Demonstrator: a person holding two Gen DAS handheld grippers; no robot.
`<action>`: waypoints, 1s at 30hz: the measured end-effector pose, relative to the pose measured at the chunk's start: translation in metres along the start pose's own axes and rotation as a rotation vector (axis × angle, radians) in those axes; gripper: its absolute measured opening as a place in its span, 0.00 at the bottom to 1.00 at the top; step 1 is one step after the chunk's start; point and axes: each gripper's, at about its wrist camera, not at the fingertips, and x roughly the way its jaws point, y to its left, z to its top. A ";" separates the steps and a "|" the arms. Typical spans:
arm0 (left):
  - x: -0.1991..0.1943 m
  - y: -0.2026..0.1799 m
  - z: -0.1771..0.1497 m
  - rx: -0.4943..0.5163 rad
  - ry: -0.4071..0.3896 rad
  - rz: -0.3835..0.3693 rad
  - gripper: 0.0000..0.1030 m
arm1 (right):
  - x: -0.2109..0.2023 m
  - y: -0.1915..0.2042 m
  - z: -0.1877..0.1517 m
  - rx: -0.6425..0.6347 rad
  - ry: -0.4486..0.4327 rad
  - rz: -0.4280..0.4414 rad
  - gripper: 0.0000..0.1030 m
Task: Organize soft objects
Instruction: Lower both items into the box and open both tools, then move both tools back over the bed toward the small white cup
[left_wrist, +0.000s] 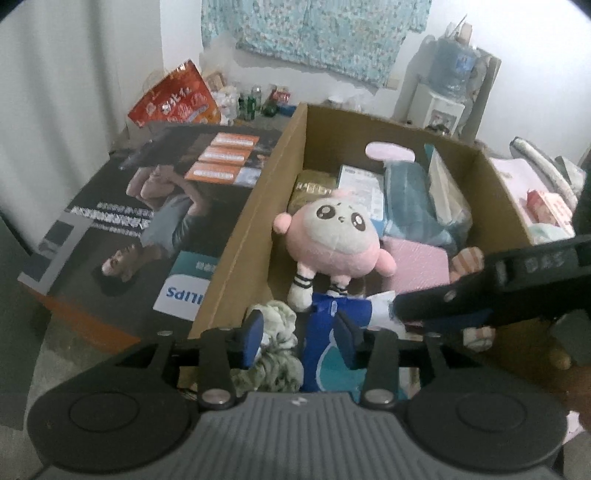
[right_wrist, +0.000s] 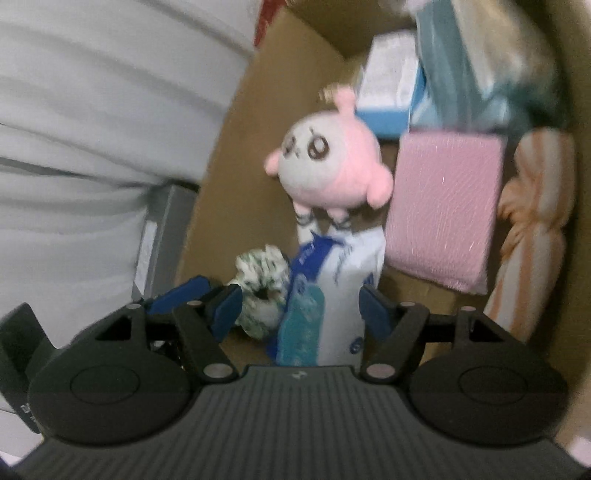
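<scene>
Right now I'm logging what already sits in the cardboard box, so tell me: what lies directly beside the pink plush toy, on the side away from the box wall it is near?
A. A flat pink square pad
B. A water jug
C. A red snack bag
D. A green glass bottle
A: the flat pink square pad lies on the box floor right next to the pink plush toy, inside the cardboard box.

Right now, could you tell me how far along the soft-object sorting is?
Done: the round pink plush doll and folded pink cloth lie in the brown cardboard box. In hand: nothing; left tool and right tool stand open. Left: the blue-and-white plastic packet looks unsettled.
</scene>
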 end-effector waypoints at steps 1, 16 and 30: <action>-0.004 0.000 0.000 -0.004 -0.013 0.002 0.45 | -0.007 0.002 0.000 -0.010 -0.025 0.008 0.68; -0.041 -0.017 0.000 -0.024 -0.091 -0.105 0.71 | -0.109 -0.029 -0.035 0.059 -0.239 0.196 0.60; 0.075 -0.044 0.011 -0.200 0.388 -0.282 0.68 | -0.168 -0.107 -0.094 0.241 -0.390 0.227 0.61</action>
